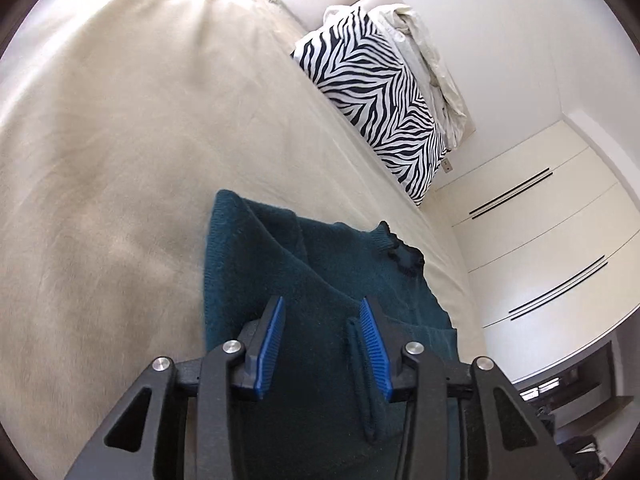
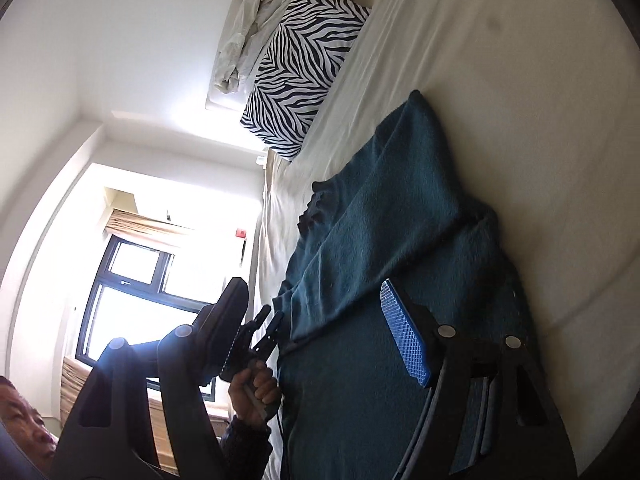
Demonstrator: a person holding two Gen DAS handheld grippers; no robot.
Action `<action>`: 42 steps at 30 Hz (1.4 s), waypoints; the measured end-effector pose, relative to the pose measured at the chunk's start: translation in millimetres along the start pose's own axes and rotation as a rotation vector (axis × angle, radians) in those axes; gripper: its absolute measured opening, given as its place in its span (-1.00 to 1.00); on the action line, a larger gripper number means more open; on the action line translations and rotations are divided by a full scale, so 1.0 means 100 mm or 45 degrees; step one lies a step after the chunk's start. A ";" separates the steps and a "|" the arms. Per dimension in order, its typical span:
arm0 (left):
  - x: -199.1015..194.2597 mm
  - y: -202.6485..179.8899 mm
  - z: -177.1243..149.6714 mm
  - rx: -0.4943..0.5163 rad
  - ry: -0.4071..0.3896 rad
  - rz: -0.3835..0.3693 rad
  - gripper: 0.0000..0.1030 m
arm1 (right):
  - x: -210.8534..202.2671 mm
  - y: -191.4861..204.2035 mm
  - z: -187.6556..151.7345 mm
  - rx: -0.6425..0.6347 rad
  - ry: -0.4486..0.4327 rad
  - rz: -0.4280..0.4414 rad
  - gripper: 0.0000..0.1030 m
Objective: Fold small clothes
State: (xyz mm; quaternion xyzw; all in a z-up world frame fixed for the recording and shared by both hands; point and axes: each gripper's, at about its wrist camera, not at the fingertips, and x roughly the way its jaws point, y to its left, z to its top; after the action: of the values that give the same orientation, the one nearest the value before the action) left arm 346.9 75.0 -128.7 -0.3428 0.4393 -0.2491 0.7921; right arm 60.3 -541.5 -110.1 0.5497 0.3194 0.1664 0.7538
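A dark teal knitted sweater [image 1: 312, 264] lies on the cream bed cover [image 1: 120, 140], one sleeve folded across its body and its ruffled collar [image 1: 404, 256] toward the pillow. My left gripper [image 1: 322, 302] hovers low over the sweater, open, with its blue pads apart. A raised ridge of fabric lies just beside the right pad, not pinched. In the right wrist view the sweater [image 2: 380, 220] stretches away from my right gripper [image 2: 312, 286], which stands wide open above the hem end with nothing gripped. A hand [image 2: 252, 392] holds the left gripper [image 2: 272, 314] at the sweater's edge.
A zebra-print pillow [image 1: 372, 92] [image 2: 300, 68] and crumpled white bedding [image 1: 432, 52] lie at the head of the bed. White wardrobe doors [image 1: 540, 248] stand beyond the bed's edge. A bright window [image 2: 140, 280] is behind the person.
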 end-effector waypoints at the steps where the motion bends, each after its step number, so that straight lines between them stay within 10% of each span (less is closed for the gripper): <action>1: 0.03 0.05 0.01 0.000 0.014 0.011 -0.33 | -0.04 -0.02 -0.09 0.009 0.011 -0.008 0.33; 6: -0.08 -0.01 -0.12 0.109 0.026 0.077 -0.40 | -0.21 -0.29 -0.55 0.090 0.042 -0.070 0.33; 19: -1.27 -0.40 -1.30 0.260 -0.004 0.131 0.34 | -1.36 -0.20 -1.28 -0.025 -0.090 -0.213 0.33; 28: -1.83 -0.29 -2.29 0.120 0.073 0.178 0.35 | -1.93 -0.19 -1.70 -0.180 -0.092 -0.577 0.33; 42: -2.03 -0.20 -2.85 0.077 0.241 0.194 0.34 | -2.03 -0.49 -1.96 -0.066 0.046 -0.594 0.29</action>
State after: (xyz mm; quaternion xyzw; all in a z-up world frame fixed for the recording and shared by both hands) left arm -1.2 111.1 -114.5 -0.2593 0.5292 -0.2328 0.7737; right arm -225.5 -538.7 -132.3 0.4384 0.4470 0.0057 0.7797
